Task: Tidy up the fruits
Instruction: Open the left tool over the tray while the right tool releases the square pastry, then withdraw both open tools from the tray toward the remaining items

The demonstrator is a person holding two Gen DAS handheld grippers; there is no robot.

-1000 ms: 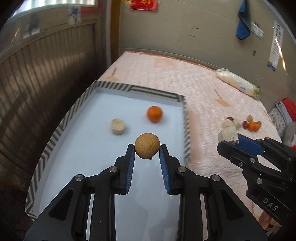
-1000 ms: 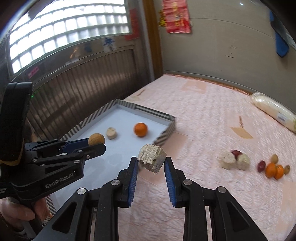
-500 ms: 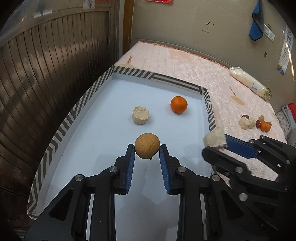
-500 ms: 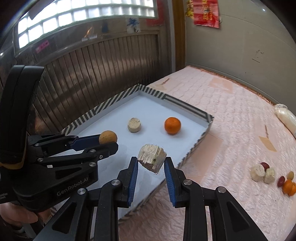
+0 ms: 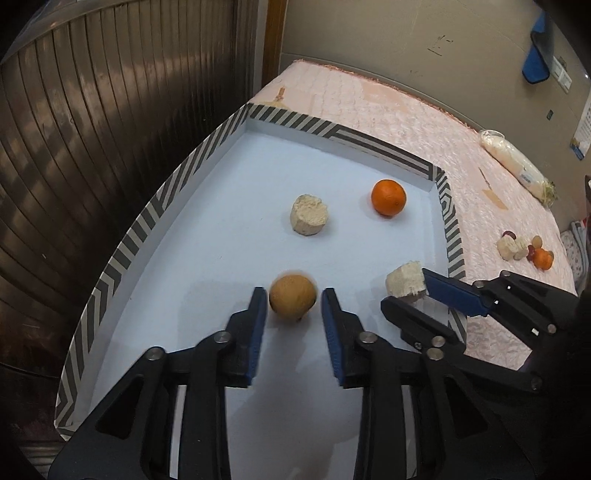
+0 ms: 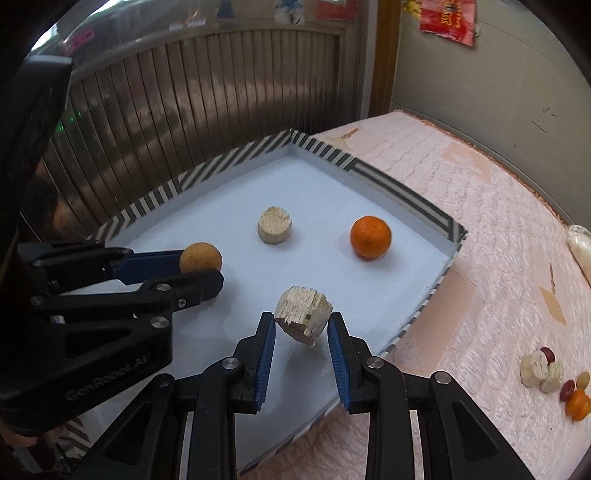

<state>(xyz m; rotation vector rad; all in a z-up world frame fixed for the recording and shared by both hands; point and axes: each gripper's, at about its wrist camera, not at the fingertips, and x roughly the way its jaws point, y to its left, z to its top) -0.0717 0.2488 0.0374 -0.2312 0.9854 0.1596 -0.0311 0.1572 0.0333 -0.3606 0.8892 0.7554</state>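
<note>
Left wrist: brown fruit (image 5: 292, 297) between fingers (image 5: 257, 314)

Both tools, left (image 5: 293, 301) and right (image 6: 301, 326), are matte black plastic with triangular cut-outs in the linkage arms, silver round screws at the pivots and ribbed blue pads (image 6: 266, 354) inside the fingers. The left one bears raised "GenRobot.AI" lettering.

I read "GenRobot.AI" in grey letters on the black body of the left gripper (image 6: 201, 273), at eight o'clock in the right wrist view, red wall hanging (image 6: 448, 18) at one o'clock, its print too blurred for me to read
</note>
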